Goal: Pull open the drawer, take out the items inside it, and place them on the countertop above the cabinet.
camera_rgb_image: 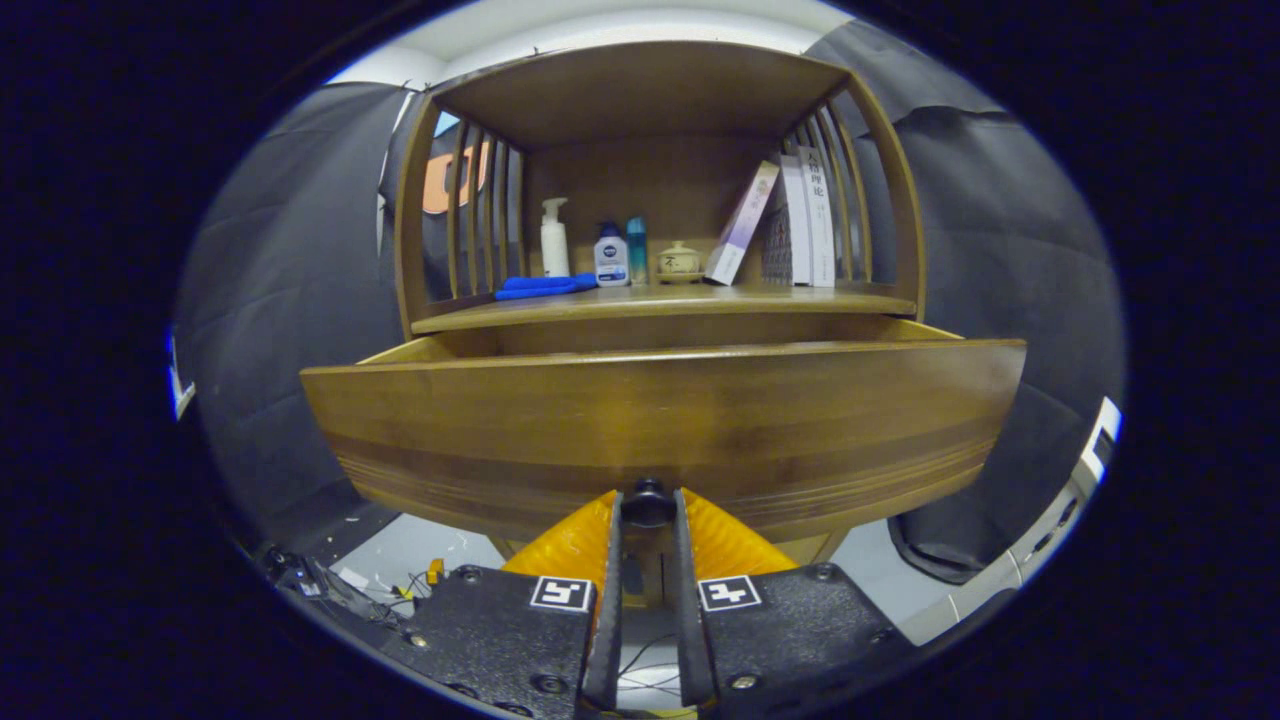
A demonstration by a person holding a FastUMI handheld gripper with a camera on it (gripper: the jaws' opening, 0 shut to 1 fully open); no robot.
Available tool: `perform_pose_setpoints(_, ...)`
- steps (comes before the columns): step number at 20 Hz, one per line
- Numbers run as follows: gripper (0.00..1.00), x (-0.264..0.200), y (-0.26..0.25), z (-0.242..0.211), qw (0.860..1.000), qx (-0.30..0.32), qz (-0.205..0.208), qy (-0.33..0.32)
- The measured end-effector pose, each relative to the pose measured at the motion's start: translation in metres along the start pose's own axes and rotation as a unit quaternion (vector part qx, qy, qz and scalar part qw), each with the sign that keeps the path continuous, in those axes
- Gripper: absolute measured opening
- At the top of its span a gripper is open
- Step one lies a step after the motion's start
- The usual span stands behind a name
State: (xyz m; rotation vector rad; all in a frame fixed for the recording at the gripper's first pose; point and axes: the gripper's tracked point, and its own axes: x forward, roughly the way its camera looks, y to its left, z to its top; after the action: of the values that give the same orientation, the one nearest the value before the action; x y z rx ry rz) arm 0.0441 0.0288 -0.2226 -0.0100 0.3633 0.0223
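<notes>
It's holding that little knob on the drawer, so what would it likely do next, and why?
Probably let go of the knob and lift toward the open top. The gripper is shut on it, and the drawer already stands well out from under the countertop. Its contents are hidden behind the front panel.

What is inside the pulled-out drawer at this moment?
The drawer is pulled out, but its tall front panel hides the inside, so its contents cannot be seen. The gripper is shut on the knob.
</notes>
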Motion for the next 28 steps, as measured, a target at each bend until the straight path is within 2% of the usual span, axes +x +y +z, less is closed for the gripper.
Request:
perform_pose_setpoints(11, 0.26, -0.041, 0.005, -0.027, 1.0, -0.005, 0.024, 0.013)
perform_pose_setpoints(17, 0.28, -0.045, 0.0, -0.027, 1.0, -0.013, 0.012, 0.009)
perform_pose_setpoints(23, 0.57, -0.08, -0.013, 0.032, 0.998, 0.014, 0.0, -0.055)
perform_pose_setpoints(28, 0.68, -0.086, -0.038, 0.094, 0.996, 0.043, -0.034, -0.075)
